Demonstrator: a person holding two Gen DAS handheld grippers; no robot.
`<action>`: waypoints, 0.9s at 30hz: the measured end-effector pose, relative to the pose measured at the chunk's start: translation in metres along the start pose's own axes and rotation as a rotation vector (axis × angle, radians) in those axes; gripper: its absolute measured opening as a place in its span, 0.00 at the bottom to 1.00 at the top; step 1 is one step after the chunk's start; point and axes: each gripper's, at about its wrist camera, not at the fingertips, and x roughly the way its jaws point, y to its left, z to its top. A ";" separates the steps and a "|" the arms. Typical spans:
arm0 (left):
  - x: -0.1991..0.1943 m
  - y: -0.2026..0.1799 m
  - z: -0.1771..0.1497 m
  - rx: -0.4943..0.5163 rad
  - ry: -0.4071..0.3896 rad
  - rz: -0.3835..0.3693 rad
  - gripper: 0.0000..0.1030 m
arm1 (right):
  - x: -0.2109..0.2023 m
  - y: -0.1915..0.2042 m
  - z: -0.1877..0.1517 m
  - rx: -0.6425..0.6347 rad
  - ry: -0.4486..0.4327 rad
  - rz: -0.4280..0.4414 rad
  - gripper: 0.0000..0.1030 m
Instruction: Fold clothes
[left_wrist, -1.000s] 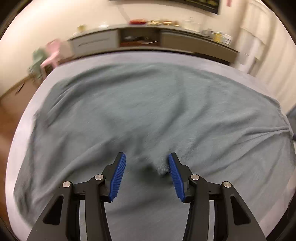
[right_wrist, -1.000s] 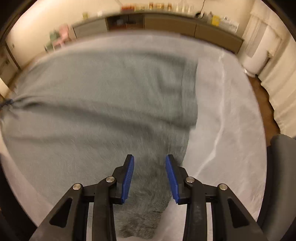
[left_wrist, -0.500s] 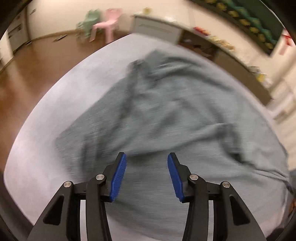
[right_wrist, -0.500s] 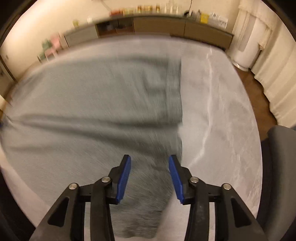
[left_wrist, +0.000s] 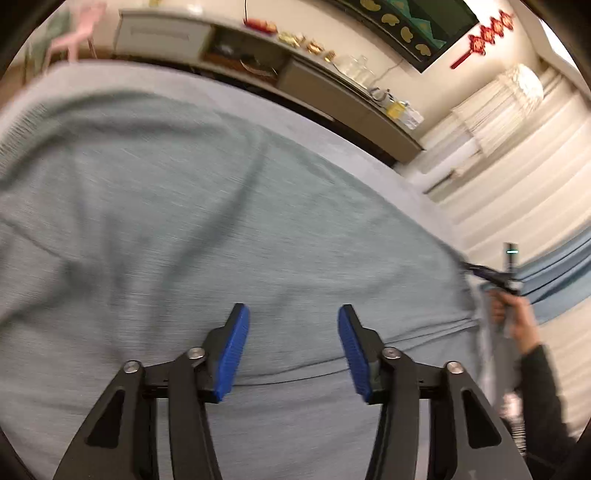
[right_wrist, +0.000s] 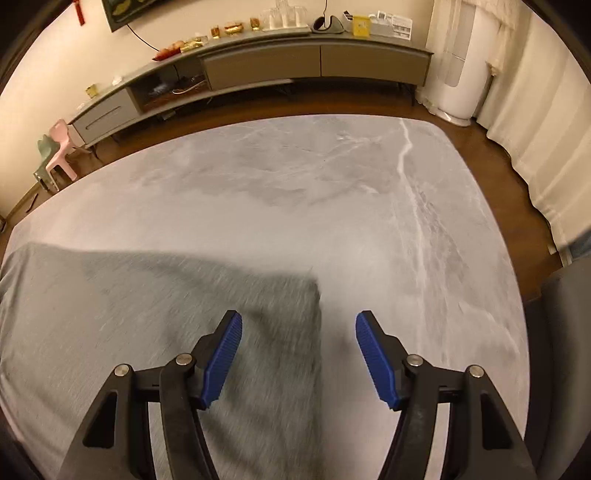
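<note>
A large grey-green garment (left_wrist: 221, 229) lies spread and wrinkled over a grey marbled table. My left gripper (left_wrist: 293, 349) hovers open above its near part, with nothing between the blue pads. In the right wrist view the same garment (right_wrist: 147, 314) fills the lower left, its far right corner lying flat near the middle. My right gripper (right_wrist: 299, 358) is open over that right edge, left pad above cloth, right pad above bare table (right_wrist: 406, 229). At the right of the left wrist view, a person's hand (left_wrist: 517, 321) holds the other gripper at the cloth's edge.
A long grey sideboard (right_wrist: 258, 66) with small items stands along the far wall beyond a strip of wood floor. Small pink and green chairs (right_wrist: 55, 155) sit at the left. White curtains (right_wrist: 535, 129) hang at the right. A dark chair back (right_wrist: 561, 350) stands at the table's right edge.
Both grippers stayed open. The right view has pulled back, so the garment now covers only the lower left and more bare table shows. The left view swung right across the cloth.
</note>
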 end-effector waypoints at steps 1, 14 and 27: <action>0.006 -0.010 0.004 -0.021 0.016 -0.022 0.57 | -0.002 0.005 0.001 -0.026 -0.014 0.017 0.21; 0.119 -0.113 0.092 -0.148 0.041 -0.154 0.65 | -0.149 0.069 -0.137 -0.359 -0.279 0.128 0.17; 0.178 -0.090 0.098 -0.296 0.039 -0.096 0.60 | -0.145 0.058 -0.177 -0.459 -0.274 0.165 0.17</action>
